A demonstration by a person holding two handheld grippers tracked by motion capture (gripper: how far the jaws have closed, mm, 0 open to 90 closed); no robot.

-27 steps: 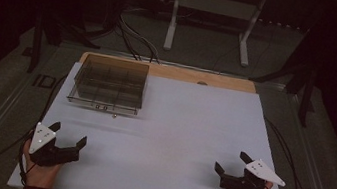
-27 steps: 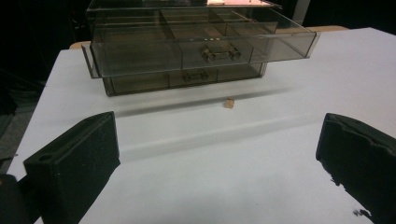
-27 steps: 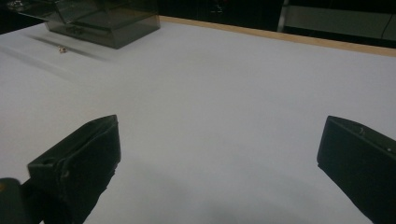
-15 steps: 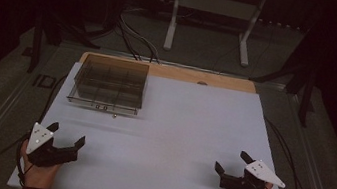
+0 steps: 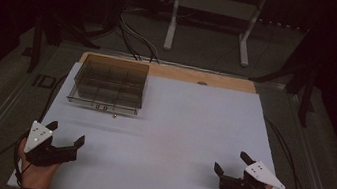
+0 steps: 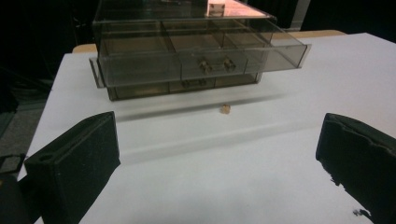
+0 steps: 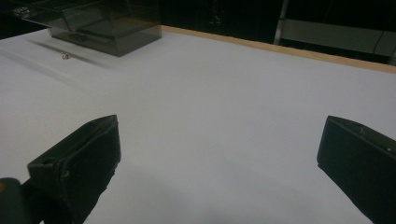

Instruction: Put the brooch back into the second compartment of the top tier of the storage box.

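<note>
A smoky clear plastic drawer box (image 5: 110, 83) stands at the table's far left, with its top drawer (image 6: 201, 60) pulled out toward me. A tiny pale piece (image 5: 114, 115) lies on the white sheet just in front of the box, also seen as a small bead (image 6: 225, 108) and far off at the upper left (image 7: 65, 55). My left gripper (image 5: 65, 135) rests near the front left edge, open and holding nothing. My right gripper (image 5: 232, 164) rests near the front right edge, open and holding nothing too.
A white sheet (image 5: 187, 127) covers the wooden table, whose bare far edge (image 5: 199, 76) shows behind it. Cables (image 5: 137, 37) and a white metal stand (image 5: 212, 10) lie on the dark floor beyond. Black cables trail from both grippers off the table's sides.
</note>
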